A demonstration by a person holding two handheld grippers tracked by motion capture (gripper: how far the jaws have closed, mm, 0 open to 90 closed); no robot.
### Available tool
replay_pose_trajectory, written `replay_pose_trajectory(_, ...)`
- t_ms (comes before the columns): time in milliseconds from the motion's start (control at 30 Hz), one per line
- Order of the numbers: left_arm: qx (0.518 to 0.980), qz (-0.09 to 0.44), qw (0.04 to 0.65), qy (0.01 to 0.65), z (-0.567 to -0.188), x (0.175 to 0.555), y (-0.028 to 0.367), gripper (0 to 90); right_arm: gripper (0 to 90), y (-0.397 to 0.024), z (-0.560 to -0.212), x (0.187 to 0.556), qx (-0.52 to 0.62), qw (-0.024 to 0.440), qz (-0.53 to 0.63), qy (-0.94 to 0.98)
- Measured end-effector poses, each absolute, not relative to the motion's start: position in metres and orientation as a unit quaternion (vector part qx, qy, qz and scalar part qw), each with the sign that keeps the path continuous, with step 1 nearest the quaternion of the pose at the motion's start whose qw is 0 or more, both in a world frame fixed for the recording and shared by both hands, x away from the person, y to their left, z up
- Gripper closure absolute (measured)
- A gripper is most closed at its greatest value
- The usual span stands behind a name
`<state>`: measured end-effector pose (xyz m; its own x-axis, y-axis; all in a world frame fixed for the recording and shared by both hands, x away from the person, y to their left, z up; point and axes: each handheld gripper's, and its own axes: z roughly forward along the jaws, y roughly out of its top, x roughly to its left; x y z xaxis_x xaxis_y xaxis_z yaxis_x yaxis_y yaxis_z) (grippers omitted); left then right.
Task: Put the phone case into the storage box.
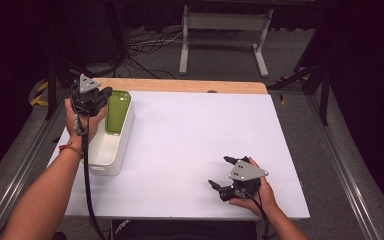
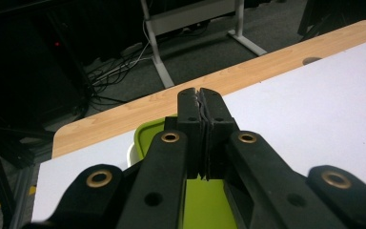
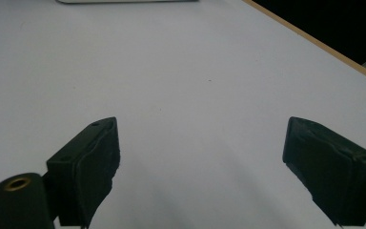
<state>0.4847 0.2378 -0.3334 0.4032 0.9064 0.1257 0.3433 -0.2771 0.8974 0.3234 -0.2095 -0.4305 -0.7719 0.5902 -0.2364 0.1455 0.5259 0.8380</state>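
A green phone case (image 1: 119, 112) leans on its long edge inside a white bin (image 1: 107, 150) at the table's left side. My left gripper (image 1: 105, 92) hovers at the case's upper left edge, held in a hand over the bin. In the left gripper view its jaws are pressed together, and my left gripper (image 2: 201, 95) shows nothing between its pads; the green case (image 2: 147, 131) and the bin's rim (image 2: 132, 155) lie just beneath them. My right gripper (image 1: 219, 171) rests low at the table's front right, jaws wide apart, pointing left. Between the jaws of my right gripper (image 3: 202, 152) is bare white surface.
A white sheet (image 1: 195, 135) covers the table, with a wooden strip (image 1: 180, 85) along the far edge. Beyond it stand a white metal frame (image 1: 225, 30) and loose cables (image 1: 145, 47) on the grey floor. Metal rails run along both sides of the table.
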Motion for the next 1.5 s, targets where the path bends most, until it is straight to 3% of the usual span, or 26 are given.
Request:
replay_pose_trajectory(967, 0.726, 0.338, 0.473, 0.367, -0.329, 0.439, 0.242, 88.1, 13.1, -0.212, -0.426, 0.323, 0.223, 0.272, 0.444, 0.824)
replay_pose_trajectory(1500, 0.727, 0.348, 0.486, 0.336, -0.338, 0.422, 0.241, 79.4, 13.2, -0.215, -0.422, 0.322, 0.226, 0.279, 0.448, 0.819)
